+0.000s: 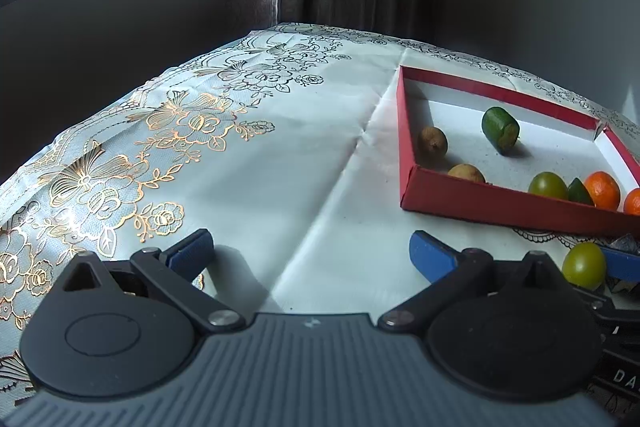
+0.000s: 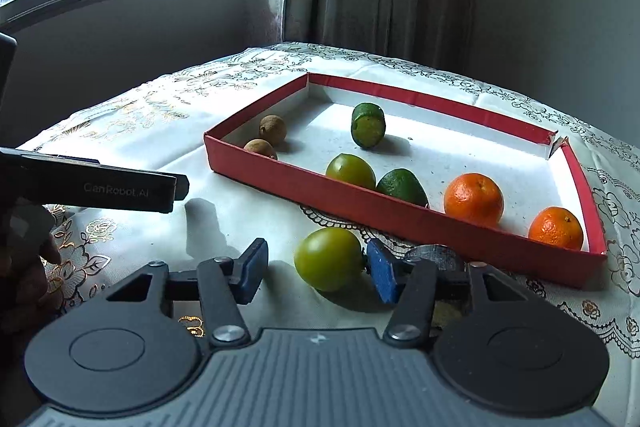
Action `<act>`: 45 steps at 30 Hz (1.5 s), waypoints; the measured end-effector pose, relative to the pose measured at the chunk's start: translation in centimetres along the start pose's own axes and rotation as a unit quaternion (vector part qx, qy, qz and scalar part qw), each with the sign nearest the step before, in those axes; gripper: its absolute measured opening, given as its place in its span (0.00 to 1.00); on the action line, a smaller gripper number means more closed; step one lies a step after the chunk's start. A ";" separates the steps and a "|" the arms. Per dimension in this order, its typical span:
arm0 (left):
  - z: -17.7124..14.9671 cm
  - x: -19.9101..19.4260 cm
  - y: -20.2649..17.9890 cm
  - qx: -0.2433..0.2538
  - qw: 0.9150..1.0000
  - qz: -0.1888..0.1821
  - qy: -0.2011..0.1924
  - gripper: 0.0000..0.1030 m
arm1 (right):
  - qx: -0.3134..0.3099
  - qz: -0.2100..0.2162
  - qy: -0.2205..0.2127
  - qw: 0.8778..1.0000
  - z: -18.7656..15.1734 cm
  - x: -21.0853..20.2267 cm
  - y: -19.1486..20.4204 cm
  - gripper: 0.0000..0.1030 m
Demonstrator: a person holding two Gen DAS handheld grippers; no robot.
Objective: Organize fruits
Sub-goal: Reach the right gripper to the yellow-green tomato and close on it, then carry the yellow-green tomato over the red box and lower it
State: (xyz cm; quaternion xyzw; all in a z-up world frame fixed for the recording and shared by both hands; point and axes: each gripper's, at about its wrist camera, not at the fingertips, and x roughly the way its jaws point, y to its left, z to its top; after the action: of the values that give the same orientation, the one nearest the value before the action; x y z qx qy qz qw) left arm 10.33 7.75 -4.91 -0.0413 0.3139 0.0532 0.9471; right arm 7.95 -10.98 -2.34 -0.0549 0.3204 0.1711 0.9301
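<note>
The round yellow-green fruit (image 2: 329,259) is seen lying on the bench (image 2: 240,187) just outside the near wall of the shallow red cardboard tray (image 2: 400,215), between the blue pads of the right hand-held gripper (image 2: 316,273). The right-hand pad is set against the fruit's side, while a clear gap is left at the other pad, so the jaws are part-closed round it and no grip is yet made. Its stem end is pointed toward that right-hand pad; being nearly spherical, hardly any long axis is shown.

Most of the sorting is judged done: inside the tray are found a matching yellow-green fruit (image 2: 350,171), a dark green pointed fruit (image 2: 402,187), a cut green cylindrical piece (image 2: 368,125), two oranges (image 2: 474,199) and two small brown fruits (image 2: 273,129). Only the one fruit outside the tray is left to be lifted in.

The left hand-held gripper (image 1: 312,255), farther from the tray, is held wide apart and empty above the cloth.
</note>
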 end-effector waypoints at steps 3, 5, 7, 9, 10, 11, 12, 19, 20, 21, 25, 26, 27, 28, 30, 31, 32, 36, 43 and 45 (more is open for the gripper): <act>0.0 0.0 0.0 0.000 1.000 -0.001 0.000 1.00 | 0.006 0.004 0.003 1.000 0.1 0.2 -0.1 0.43; 0.0 0.0 0.0 0.000 1.000 0.000 0.000 1.00 | 0.008 0.001 0.002 1.000 0.1 0.2 -0.1 0.38; 0.0 0.0 0.0 0.001 1.000 0.000 0.000 1.00 | 0.009 -0.001 0.001 1.000 0.1 0.2 0.0 0.36; 0.0 0.0 0.0 0.001 1.000 0.000 0.000 1.00 | 0.012 -0.001 0.000 1.000 0.1 0.2 0.0 0.36; 0.0 0.0 0.0 0.001 1.000 0.000 0.000 1.00 | 0.015 -0.001 0.000 1.000 0.1 0.2 -0.1 0.36; 0.0 0.0 0.0 0.001 1.000 0.000 0.000 1.00 | 0.017 0.000 0.000 1.000 0.0 0.2 -0.1 0.35; 0.0 0.0 0.0 0.001 1.000 0.000 0.000 1.00 | 0.019 0.000 0.000 1.000 0.0 0.2 -0.1 0.35; 0.0 0.1 0.0 0.002 1.000 0.004 0.000 1.00 | 0.025 0.005 -0.002 1.000 -0.3 -0.4 -0.1 0.35; 0.0 0.1 -0.1 0.002 1.000 0.005 0.000 1.00 | 0.026 0.006 -0.003 1.000 -0.5 -0.6 0.0 0.35; 0.0 0.1 -0.1 0.003 1.000 0.006 0.000 1.00 | 0.026 0.007 -0.003 1.000 -0.6 -0.7 0.0 0.35; 0.0 0.2 -0.1 0.005 1.000 0.008 0.001 1.00 | 0.027 0.010 -0.007 1.000 -1.3 -1.7 0.1 0.35; 0.0 0.2 -0.1 0.006 1.000 0.009 0.002 1.00 | 0.028 0.011 -0.009 1.000 -1.6 -2.1 0.1 0.35; 0.0 0.3 -0.2 0.008 1.000 0.010 0.003 1.00 | 0.028 0.011 -0.011 0.999 -1.8 -2.3 0.0 0.35; 0.0 0.3 -0.2 0.009 1.000 0.011 0.003 1.00 | 0.030 0.012 -0.012 0.999 -2.0 -2.6 -0.1 0.35; -0.1 0.3 -0.2 0.012 1.000 0.013 0.004 1.00 | 0.035 0.014 -0.015 0.999 -2.5 -3.3 -0.4 0.35; -0.1 0.3 -0.2 0.013 1.000 0.013 0.004 1.00 | 0.035 0.014 -0.016 0.999 -2.6 -3.6 -0.4 0.35; -0.1 0.3 -0.3 0.015 1.000 0.014 0.005 1.00 | 0.036 0.015 -0.018 0.999 -2.9 -4.0 -0.5 0.35; -0.1 0.4 -0.5 0.021 1.000 0.016 0.006 1.00 | 0.032 0.013 -0.022 0.999 -3.7 -5.4 -0.8 0.35; -0.2 -0.2 -0.9 0.025 1.000 0.014 -0.010 1.00 | 0.051 0.000 -0.025 0.998 -5.1 -7.1 -3.0 0.35; -0.2 -0.5 -1.3 0.019 1.000 -0.001 -0.010 1.00 | 0.059 -0.005 -0.026 0.998 -5.4 -7.6 -3.6 0.35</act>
State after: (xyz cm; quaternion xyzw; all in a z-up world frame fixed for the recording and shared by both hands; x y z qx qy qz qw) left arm 9.96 6.44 -4.76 -0.0234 0.3053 0.0463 0.9508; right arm 0.56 -17.64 -1.97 0.0029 0.3052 0.1492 0.9405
